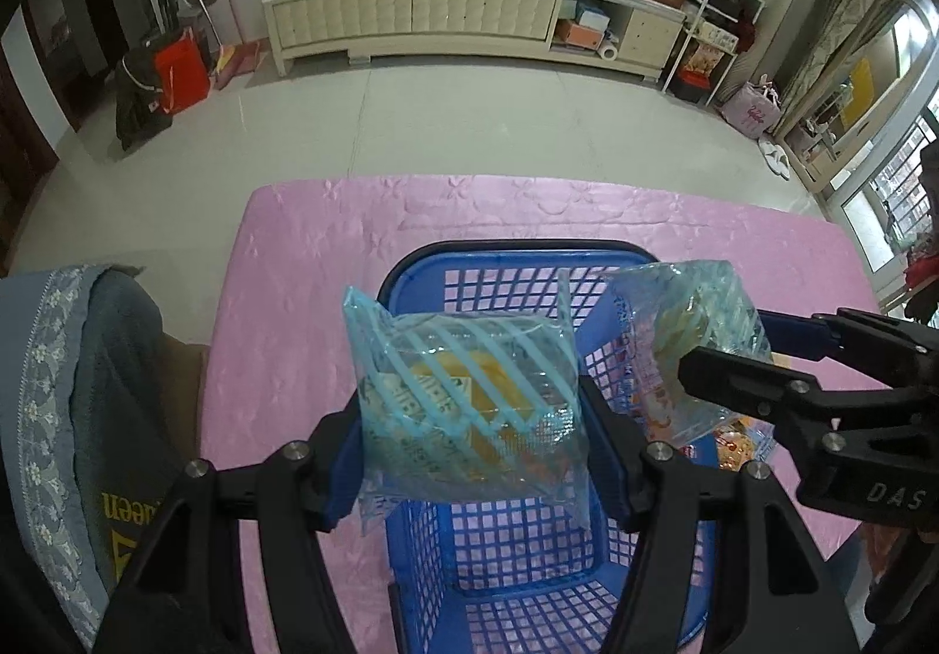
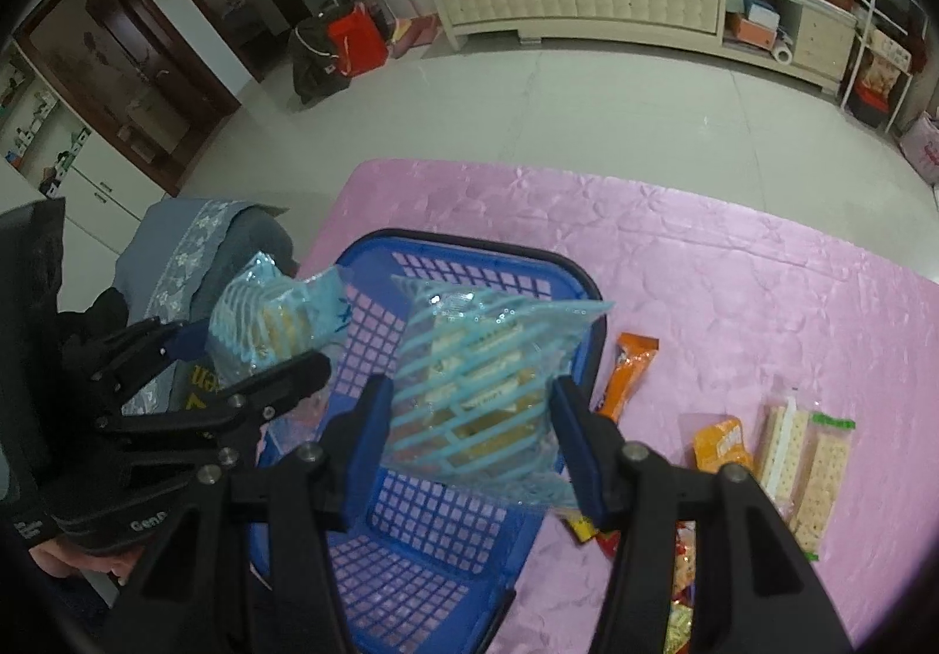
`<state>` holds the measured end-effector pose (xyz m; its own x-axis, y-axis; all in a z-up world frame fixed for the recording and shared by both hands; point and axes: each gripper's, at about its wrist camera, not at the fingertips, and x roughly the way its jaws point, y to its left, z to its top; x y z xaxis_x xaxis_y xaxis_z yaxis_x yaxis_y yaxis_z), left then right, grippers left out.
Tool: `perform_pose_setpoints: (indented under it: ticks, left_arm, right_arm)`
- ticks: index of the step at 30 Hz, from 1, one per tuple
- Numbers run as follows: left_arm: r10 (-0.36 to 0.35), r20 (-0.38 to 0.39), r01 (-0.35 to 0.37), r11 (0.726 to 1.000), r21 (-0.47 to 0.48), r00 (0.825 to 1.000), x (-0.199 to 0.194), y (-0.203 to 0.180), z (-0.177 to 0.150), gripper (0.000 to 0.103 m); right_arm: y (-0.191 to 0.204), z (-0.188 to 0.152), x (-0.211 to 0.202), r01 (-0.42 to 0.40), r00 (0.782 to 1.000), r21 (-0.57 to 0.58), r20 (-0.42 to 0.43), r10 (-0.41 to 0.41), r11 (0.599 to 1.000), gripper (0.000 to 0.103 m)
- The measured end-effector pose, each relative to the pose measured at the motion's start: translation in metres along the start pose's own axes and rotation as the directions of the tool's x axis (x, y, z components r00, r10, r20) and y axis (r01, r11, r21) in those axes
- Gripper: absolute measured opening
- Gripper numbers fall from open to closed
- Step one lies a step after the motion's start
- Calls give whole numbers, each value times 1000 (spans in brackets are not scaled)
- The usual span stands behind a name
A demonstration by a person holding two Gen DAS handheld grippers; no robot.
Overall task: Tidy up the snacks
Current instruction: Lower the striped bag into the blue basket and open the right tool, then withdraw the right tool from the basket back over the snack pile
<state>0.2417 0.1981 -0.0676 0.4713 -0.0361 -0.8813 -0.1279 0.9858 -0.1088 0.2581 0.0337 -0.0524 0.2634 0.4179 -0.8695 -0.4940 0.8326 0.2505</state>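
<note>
Two grippers each hold a striped blue snack bag over a blue basket.

The left gripper (image 1: 469,442) and right gripper (image 2: 472,437) are each clamped partway on a bag (image 1: 463,390) (image 2: 481,390), above the basket (image 1: 411,272) on a pink cloth (image 2: 733,272). Loose snacks (image 2: 780,442) lie beside the basket.
</note>
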Motion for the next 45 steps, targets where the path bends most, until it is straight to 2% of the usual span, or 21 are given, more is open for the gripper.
perform_pose_setpoints:
  ticks: [5,16,17,19,21,22,23,24,27,31,34,45]
  left_arm:
    - [20,-18,-19,1000,20,1000,16,5,7,62]
    - [-16,-57,17,1000,11,998,35,10,21,64]
    - [-19,-60,21,1000,18,998,36,10,22,64]
    - [-4,-69,8,999,52,998,39,7,23,72]
    - [30,-71,-26,998,64,997,42,7,23,79]
    - [29,-70,-25,998,61,997,43,7,22,80]
    - [17,-71,-13,998,56,997,44,8,21,81]
    - [3,-73,0,999,49,997,44,9,20,82]
    - [-8,-72,12,999,45,997,44,9,17,83]
    - [27,-68,-24,998,54,997,44,7,18,83]
    - [21,-57,-20,1000,24,998,41,10,19,83]
    - [6,-17,-6,1000,12,1000,6,3,5,83]
  right_arm:
    - [1,8,7,24,1000,-15,-12,-24,1000,60]
    - [-2,18,23,14,999,3,-36,-14,1000,60]
    - [-2,18,24,9,999,4,-35,-9,1000,60]
    - [-3,21,26,8,999,-2,-47,-9,1000,63]
    - [-4,21,26,42,998,-18,-44,-43,999,71]
    - [-4,22,24,58,998,-24,-32,-59,998,84]
    - [-5,22,21,77,997,-30,-10,-78,997,91]
    - [-5,22,18,89,996,-34,5,-89,995,93]
    - [-8,20,13,110,994,-35,16,-109,993,94]
    - [-14,16,12,114,994,-23,5,-113,993,94]
    - [-17,15,11,118,993,-12,-2,-119,993,94]
    - [-22,2,-13,101,995,31,10,-101,994,94]
